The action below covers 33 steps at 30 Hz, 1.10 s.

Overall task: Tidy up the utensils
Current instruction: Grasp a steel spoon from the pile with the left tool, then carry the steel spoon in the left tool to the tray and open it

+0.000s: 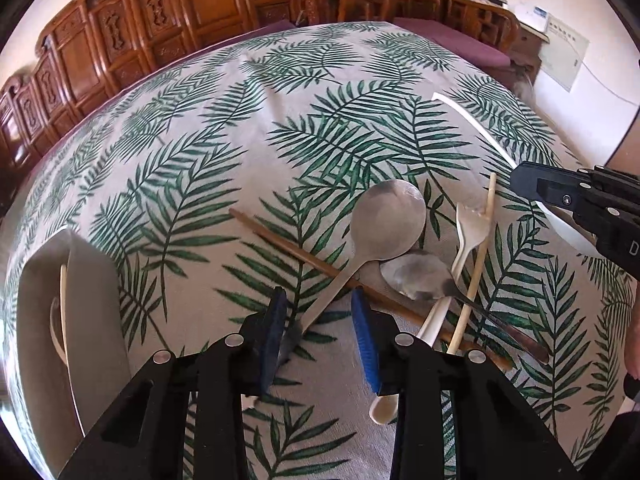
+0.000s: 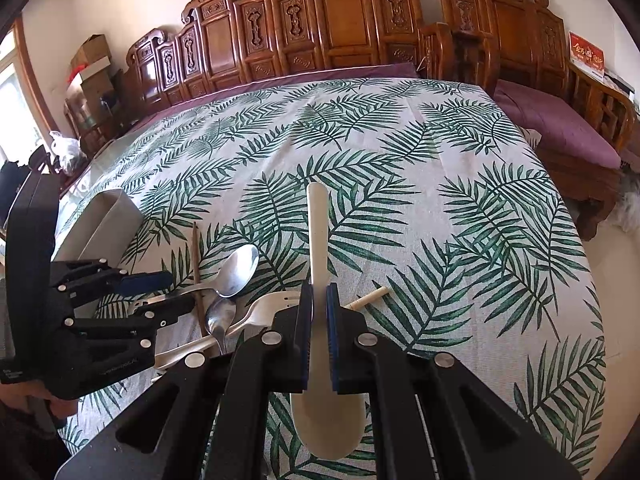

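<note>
My left gripper (image 1: 320,312) hangs over a heap of utensils on the leaf-print tablecloth (image 1: 240,140). The handle of a large metal spoon (image 1: 386,220) runs between its blue pads (image 1: 276,320), close to the left one, with a gap to the right one. Under that spoon lie a brown chopstick (image 1: 288,244), a smaller metal spoon (image 1: 420,276), a white fork (image 1: 468,232), a pale chopstick (image 1: 476,264) and a white spoon (image 1: 384,408). My right gripper (image 2: 319,292) is shut on a white rice paddle (image 2: 318,220), handle pointing away, blade (image 2: 328,420) toward the camera.
A grey upright holder (image 1: 88,300) stands at the left of the heap with a pale stick inside it; it also shows in the right wrist view as the holder (image 2: 108,220). Carved wooden benches (image 2: 340,20) with purple cushions line the table's far side.
</note>
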Available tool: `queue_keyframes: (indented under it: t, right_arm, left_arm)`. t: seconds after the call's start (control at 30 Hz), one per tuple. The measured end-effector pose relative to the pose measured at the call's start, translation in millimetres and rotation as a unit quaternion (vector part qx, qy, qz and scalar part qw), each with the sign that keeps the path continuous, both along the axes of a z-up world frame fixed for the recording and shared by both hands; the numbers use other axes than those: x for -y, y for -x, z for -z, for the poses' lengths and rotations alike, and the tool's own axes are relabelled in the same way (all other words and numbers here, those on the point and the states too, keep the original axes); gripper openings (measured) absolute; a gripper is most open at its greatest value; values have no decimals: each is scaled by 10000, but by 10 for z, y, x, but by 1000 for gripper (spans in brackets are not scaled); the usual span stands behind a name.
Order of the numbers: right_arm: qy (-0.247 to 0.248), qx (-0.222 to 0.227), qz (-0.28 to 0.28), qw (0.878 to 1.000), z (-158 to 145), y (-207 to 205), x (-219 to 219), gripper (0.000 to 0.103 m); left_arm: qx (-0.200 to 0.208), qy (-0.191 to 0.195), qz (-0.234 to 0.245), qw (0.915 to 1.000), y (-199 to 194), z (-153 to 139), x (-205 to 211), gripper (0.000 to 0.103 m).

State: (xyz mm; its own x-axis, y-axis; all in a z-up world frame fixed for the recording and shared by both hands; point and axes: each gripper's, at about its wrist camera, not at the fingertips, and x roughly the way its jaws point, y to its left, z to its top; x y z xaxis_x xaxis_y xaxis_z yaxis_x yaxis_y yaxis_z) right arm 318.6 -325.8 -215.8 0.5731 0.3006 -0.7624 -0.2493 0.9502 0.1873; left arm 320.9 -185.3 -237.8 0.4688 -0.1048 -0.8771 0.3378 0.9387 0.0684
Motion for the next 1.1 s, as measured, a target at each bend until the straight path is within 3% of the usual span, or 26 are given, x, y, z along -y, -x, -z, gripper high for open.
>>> queue_keyframes:
  t: [0.17, 0.27, 0.5, 0.83, 1.1]
  right_arm:
    - [-13, -14, -1, 10000, 3, -1, -3, 9]
    - [-12, -17, -6, 10000, 8, -2, -10, 9]
    - [-14, -26, -17, 10000, 9, -3, -19, 9]
    - [-11, -15, -107, 9999, -8, 20, -116, 9]
    - [23, -29, -257, 9997, -18, 33, -277, 9]
  left_arm:
    - [-133, 52, 212, 9997, -26, -3, 23, 15]
    - [-123, -6, 322, 9994, -2, 0, 59, 12]
    - [-73, -103, 370, 9992, -33, 6, 101, 12]
    - [-209, 91, 319, 9992, 11, -15, 54, 5]
    - [93, 277, 255, 9992, 125, -254, -54, 5]
